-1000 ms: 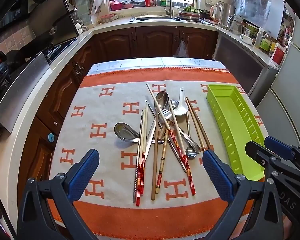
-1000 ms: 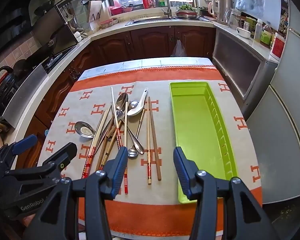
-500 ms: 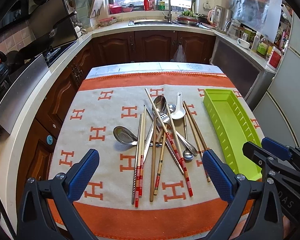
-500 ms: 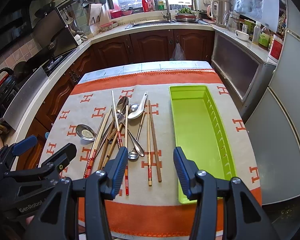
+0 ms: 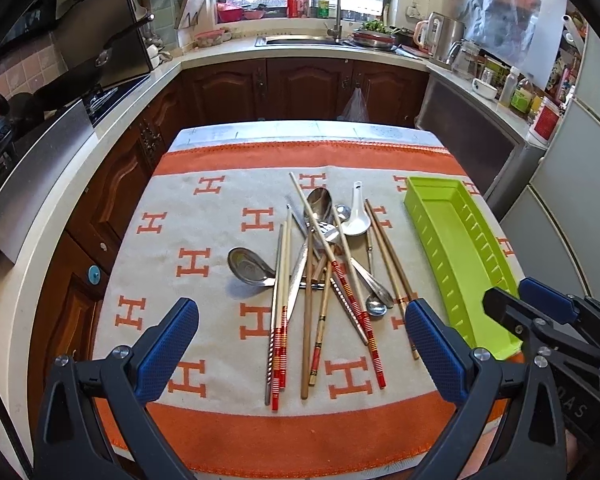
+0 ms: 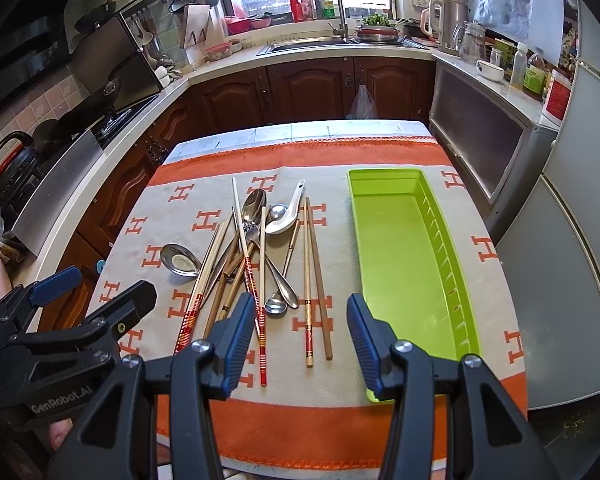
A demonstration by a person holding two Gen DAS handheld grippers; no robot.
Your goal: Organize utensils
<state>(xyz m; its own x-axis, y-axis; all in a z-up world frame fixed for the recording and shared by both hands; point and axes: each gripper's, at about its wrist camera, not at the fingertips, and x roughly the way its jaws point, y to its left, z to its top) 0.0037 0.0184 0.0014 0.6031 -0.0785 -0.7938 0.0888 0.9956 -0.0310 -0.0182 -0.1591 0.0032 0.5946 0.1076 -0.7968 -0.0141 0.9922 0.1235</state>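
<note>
While the utensils (image 5: 324,264) lie heaped mid-cloth, left of the green tray (image 6: 412,248), you hold both grippers spread: left gripper (image 5: 300,344), marked "GenRobot.AI", and right gripper (image 6: 300,336). Orange "H" motifs pattern the cloth (image 5: 192,260).

Black gripper (image 5: 300,344) arms, seemingly ribbed blue pads (image 5: 168,346)

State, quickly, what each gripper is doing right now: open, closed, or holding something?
Left gripper: open, holding nothing, above the utensil pile.
Right gripper: open, holding nothing, near the green tray.
</note>
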